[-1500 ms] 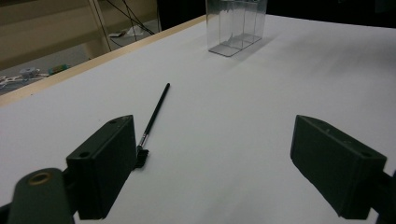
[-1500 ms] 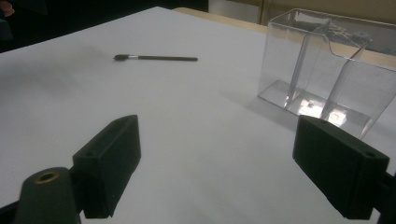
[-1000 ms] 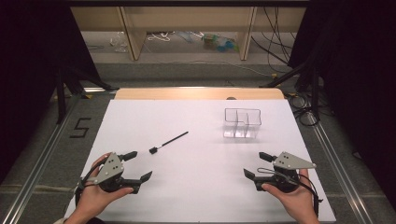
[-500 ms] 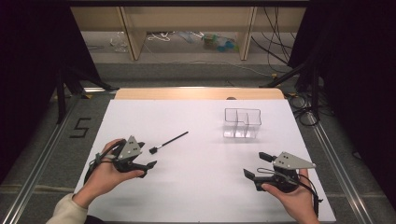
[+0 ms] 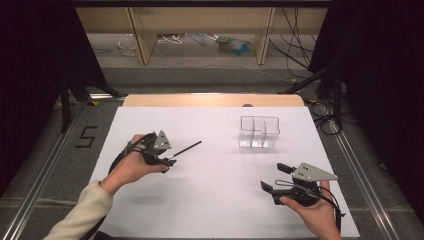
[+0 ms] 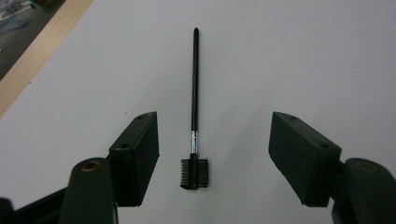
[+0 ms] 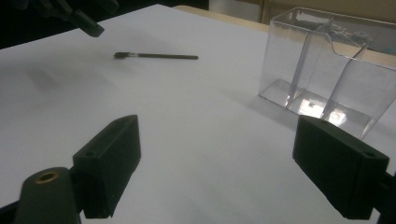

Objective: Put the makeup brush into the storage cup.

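Forward across the table (image 5: 215,200) has come the left gripper (image 5: 170,161), its jaws closing a little but apart, astride the brush (image 6: 194,116); comb head near them, handle pointing away toward the empty clear divided box (image 5: 259,133). Right gripper (image 5: 272,177) rests open.

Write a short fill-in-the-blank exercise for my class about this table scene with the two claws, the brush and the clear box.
1. The black brush lies flat on the ____ table cover.
2. The left claw has the brush's ____ end between its open jaws, untouched.
3. The clear box stands empty on the ____ claw's side of the table.
4. The right claw is open and holds ____.

Missing words: white; comb; right; nothing
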Demonstrator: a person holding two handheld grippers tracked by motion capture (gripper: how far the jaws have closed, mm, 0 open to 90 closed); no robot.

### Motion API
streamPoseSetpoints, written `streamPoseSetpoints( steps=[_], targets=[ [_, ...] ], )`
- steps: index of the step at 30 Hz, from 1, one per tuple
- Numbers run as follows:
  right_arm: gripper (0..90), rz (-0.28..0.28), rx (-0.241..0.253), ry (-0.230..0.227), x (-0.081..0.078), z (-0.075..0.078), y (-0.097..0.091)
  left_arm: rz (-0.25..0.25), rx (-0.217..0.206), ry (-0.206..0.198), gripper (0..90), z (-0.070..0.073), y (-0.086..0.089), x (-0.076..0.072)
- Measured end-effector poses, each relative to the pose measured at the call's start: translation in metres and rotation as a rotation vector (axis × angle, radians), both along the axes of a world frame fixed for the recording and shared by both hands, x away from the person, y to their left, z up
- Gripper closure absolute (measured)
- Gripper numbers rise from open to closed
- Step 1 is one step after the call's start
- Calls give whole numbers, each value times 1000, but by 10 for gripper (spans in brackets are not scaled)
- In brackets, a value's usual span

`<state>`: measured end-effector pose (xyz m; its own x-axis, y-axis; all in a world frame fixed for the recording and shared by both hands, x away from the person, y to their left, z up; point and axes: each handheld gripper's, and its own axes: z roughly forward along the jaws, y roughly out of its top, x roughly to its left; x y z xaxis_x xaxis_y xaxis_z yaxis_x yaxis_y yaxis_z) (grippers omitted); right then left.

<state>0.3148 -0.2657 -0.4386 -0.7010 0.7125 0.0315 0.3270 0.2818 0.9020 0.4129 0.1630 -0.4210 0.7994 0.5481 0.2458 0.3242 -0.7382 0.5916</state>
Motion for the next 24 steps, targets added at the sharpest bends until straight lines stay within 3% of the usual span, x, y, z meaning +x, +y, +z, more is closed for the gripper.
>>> streamPoseSetpoints(
  steps=[1,6,8,14,18,20,24],
  targets=[
    [163,0,0,0,0,0,0,-10,25,26,338,-2,-3,8],
    [163,-2,-1,-1,0,0,0,-22,63,59,344,-7,-9,25],
    [163,-1,-2,0,0,0,0,-27,92,93,349,-12,-15,37],
    [163,-2,1,7,0,-1,0,-50,158,125,370,-20,-27,51],
    [163,2,16,-7,1,-2,1,-64,200,170,383,-27,-38,60],
    [164,2,17,-6,1,-2,1,-72,211,170,389,-27,-40,62],
    [165,-5,-15,22,-1,0,-1,-70,239,197,391,-30,-45,70]
  ],
)
